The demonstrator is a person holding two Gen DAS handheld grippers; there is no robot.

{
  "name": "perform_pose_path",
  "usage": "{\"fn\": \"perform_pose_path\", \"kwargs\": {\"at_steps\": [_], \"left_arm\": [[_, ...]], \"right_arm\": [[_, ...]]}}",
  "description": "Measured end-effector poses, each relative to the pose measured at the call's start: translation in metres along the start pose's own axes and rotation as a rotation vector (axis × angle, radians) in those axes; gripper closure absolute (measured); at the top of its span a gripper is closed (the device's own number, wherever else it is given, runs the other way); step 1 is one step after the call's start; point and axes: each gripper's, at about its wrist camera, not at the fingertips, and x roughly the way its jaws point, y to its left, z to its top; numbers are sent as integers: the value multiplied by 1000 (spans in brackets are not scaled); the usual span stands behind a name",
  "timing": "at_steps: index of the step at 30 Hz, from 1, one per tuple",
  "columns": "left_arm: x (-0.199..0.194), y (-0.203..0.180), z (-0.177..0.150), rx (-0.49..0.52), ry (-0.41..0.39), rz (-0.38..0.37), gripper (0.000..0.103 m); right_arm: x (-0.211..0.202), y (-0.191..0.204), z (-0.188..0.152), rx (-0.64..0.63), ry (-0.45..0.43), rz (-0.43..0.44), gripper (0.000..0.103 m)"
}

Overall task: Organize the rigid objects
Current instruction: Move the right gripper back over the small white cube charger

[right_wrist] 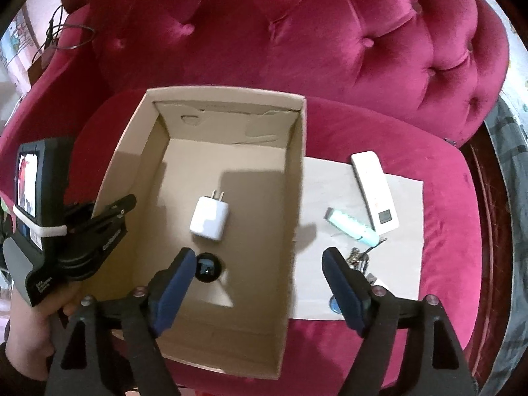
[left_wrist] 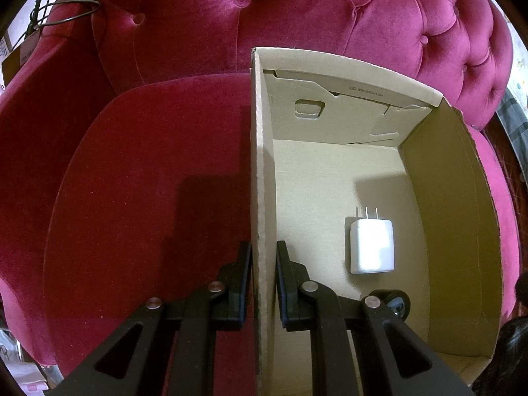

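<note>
An open cardboard box (right_wrist: 293,198) sits on a pink armchair seat. A white plug adapter (right_wrist: 210,218) and a small black round object (right_wrist: 208,266) lie inside; they also show in the left wrist view, adapter (left_wrist: 372,247) and black object (left_wrist: 397,301). My left gripper (left_wrist: 263,283) is shut on the box's left wall (left_wrist: 262,165); it shows at the box's left edge (right_wrist: 109,217). My right gripper (right_wrist: 255,283) is open and empty above the box's right wall. Right of the box lie a white remote (right_wrist: 376,194), a mint-green stick (right_wrist: 351,226) and keys (right_wrist: 358,257).
A flat cardboard sheet (right_wrist: 406,264) lies under the loose items on the seat. The tufted pink chair back (right_wrist: 297,33) rises behind. A blue round thing (right_wrist: 334,305) is partly hidden by my right finger. A wire hanger (left_wrist: 66,13) sits on the left armrest.
</note>
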Motion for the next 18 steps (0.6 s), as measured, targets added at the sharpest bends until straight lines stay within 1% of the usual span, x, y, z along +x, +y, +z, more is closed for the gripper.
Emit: {"fn": "perform_pose_path", "kwargs": {"at_steps": [5, 8, 10, 18], "left_arm": [[1, 1, 1, -3, 1, -3, 88], [1, 2, 1, -3, 1, -3, 88], [1, 2, 1, -2, 1, -2, 88], [1, 2, 1, -3, 1, -3, 88]], "right_arm": [[-7, -17, -1, 30, -13, -15, 16], [-9, -30, -2, 50, -25, -27, 11], [-11, -38, -3, 62, -32, -31, 5], [-8, -71, -11, 115, -38, -36, 0]]}}
